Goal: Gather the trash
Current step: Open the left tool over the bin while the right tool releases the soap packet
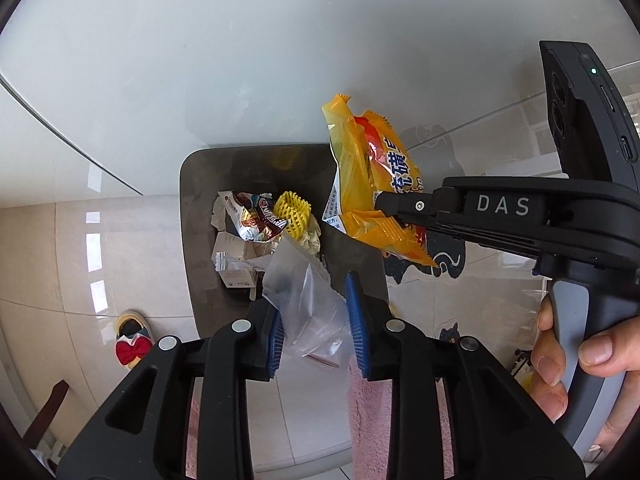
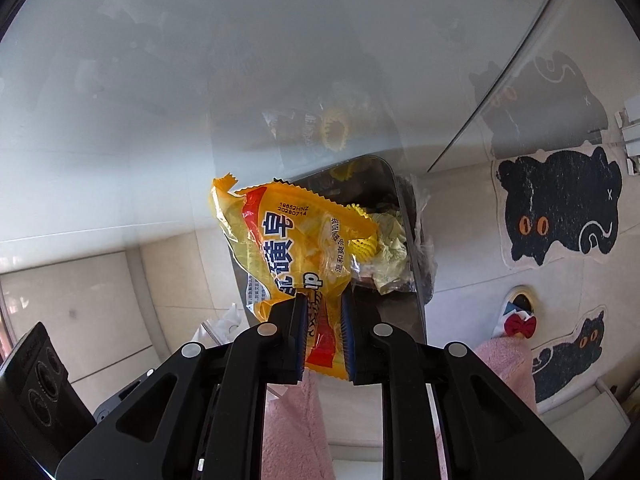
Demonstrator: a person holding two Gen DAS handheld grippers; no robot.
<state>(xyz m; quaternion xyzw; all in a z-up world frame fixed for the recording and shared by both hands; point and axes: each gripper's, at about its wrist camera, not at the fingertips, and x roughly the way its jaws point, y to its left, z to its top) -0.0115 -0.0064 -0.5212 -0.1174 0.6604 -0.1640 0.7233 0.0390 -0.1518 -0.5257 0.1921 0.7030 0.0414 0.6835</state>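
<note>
Below the glass worktop point(image 1: 200, 60), at centre frame, the dark bin point(image 1: 192, 216) stood open, so both pairs of tongs hung over it to drop their trash. Left tongs point(image 1: 316, 320) stood parted around a clear plastic bag point(image 1: 308, 304), seemingly let go above the bin. Right tongs point(image 2: 324, 332) were clenched on a yellow wrapper point(image 2: 288, 248), held over the rim.
</note>
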